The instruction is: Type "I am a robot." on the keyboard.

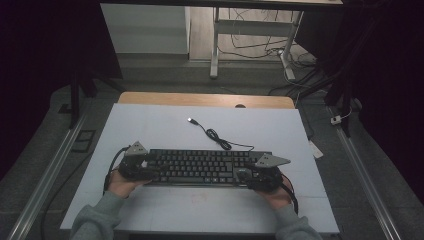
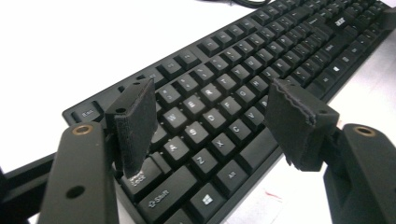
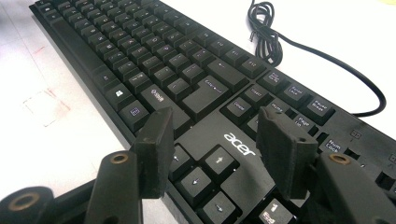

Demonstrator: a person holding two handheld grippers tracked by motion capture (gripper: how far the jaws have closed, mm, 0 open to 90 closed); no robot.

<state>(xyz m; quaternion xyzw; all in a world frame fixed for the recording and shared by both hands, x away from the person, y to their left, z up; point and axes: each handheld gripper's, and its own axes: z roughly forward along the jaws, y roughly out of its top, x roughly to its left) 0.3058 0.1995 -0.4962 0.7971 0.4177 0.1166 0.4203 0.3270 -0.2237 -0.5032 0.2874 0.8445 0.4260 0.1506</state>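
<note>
Foam-padded left claw (image 2: pixel 212 123) agape over glossy black keyboard (image 2: pixel 243 79).

1. Black keyboard (image 1: pixel 202 166) lies flat on white table (image 1: pixel 150 125), near front edge.
2. Left gripper (image 1: pixel 145 167) at kbd's left end, right gripper (image 1: pixel 246 175) at right end.
3. Cable (image 1: pixel 215 134) curls behind kbd.

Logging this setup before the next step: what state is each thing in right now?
Black Acer keyboard: flat on the white table sheet, keys up.
Black USB cable: unplugged, loosely bundled.
Left gripper: open, over the left keys.
Right gripper: open, over the arrow keys.
</note>
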